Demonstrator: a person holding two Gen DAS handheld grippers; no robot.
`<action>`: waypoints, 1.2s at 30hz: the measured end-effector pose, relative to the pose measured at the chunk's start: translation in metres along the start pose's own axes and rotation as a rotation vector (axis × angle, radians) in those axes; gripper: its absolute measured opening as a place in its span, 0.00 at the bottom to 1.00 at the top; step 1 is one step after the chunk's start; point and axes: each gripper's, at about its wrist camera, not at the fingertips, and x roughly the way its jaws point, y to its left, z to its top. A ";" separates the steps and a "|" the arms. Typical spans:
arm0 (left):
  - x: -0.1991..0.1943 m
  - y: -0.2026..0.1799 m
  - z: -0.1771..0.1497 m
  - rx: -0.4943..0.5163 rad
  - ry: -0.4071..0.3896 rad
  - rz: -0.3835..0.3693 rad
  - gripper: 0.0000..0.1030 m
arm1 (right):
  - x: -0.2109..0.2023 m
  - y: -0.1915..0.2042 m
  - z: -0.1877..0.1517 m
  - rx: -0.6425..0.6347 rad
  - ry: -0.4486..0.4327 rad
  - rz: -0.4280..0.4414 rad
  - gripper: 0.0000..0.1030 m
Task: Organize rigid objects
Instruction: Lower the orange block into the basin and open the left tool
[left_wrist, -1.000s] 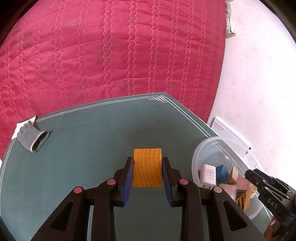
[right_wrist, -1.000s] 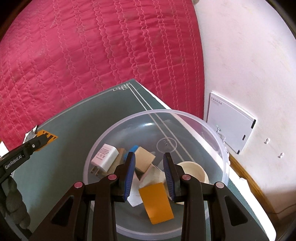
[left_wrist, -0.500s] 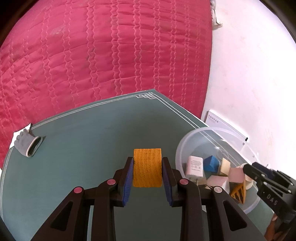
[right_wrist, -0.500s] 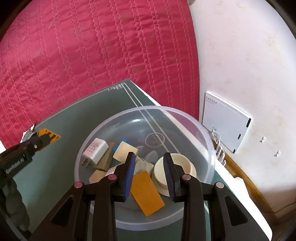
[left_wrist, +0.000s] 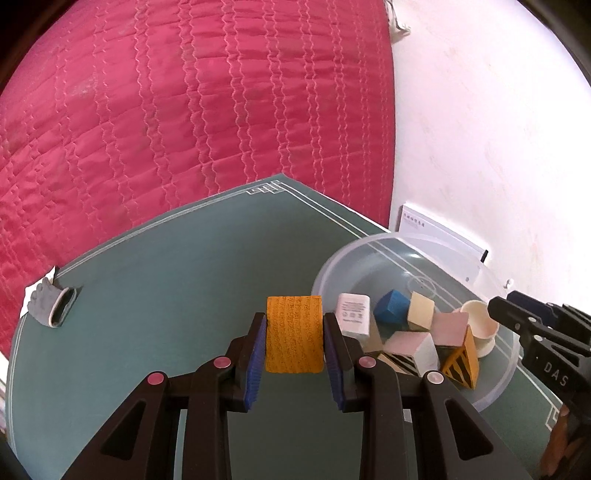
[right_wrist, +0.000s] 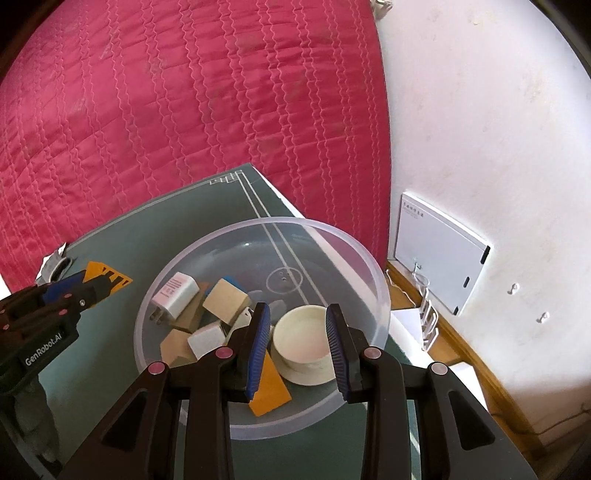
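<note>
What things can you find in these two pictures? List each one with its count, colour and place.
Orange wooden block: one, held between the left gripper's fingers, above the mat.
Clear plastic bowl: one, on the mat's right side.
White USB charger: one, in the bowl, left side.
Blue wooden block: one, in the bowl.
Cream round cup: one, in the bowl, right side.
Orange striped wedge: one, in the bowl, near edge.
Other blocks: several, tan, pink and white, piled in the bowl.
Grey glove: one, mat's far left edge.
Green mat: one, under everything.
Red quilted cloth: one, behind the mat.
White wall panel: one, on the wall.
Left gripper: shut on the block.
Right gripper: open, over the bowl.
</note>
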 end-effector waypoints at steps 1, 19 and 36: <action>0.001 -0.002 0.000 0.003 0.003 0.000 0.31 | 0.000 0.000 0.000 0.000 0.000 0.000 0.32; 0.013 -0.052 0.008 0.072 0.029 -0.001 0.31 | -0.002 -0.026 -0.010 -0.011 -0.039 0.008 0.32; 0.023 -0.077 0.013 0.093 0.037 -0.030 0.36 | -0.007 -0.039 -0.008 0.024 -0.055 0.014 0.32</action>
